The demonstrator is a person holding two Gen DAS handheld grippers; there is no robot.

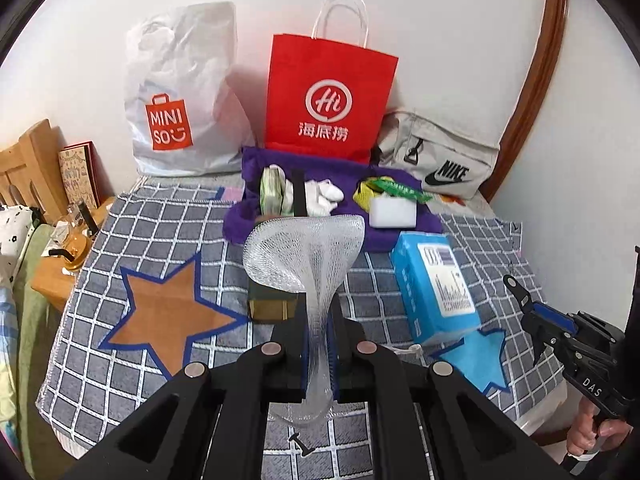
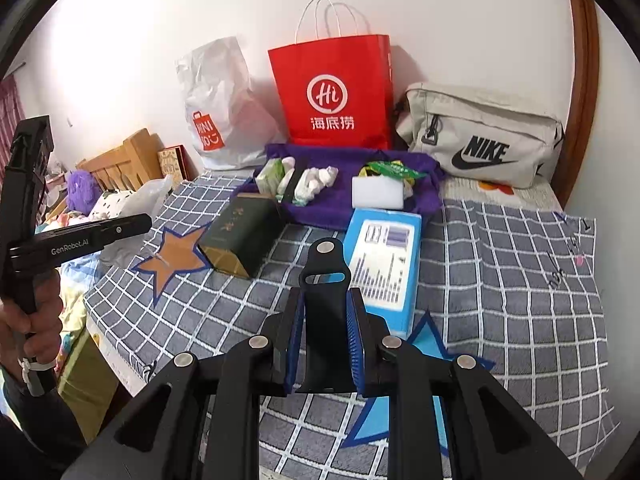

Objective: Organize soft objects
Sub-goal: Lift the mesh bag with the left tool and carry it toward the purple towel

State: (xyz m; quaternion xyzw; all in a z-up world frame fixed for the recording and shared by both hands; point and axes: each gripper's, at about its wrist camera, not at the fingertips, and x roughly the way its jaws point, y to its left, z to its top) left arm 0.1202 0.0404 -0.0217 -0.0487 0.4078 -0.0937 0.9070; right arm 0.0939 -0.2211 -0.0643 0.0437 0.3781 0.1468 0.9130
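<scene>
Carrying is judged to be the step in hand: both items are held clear above the checked cloth (image 1: 120,240). On the left, foam net (image 1: 308,256) is pinched in the clenched left gripper (image 1: 318,344), its flared end fanned out beyond the fingertips. On the right, a black strap (image 2: 326,304) is clamped upright in the right gripper (image 2: 326,344). Next, a spot on the purple towel (image 2: 344,200) ahead must probably be chosen for each.

Bright even light, sharp, fisheye-warped dark corners
</scene>
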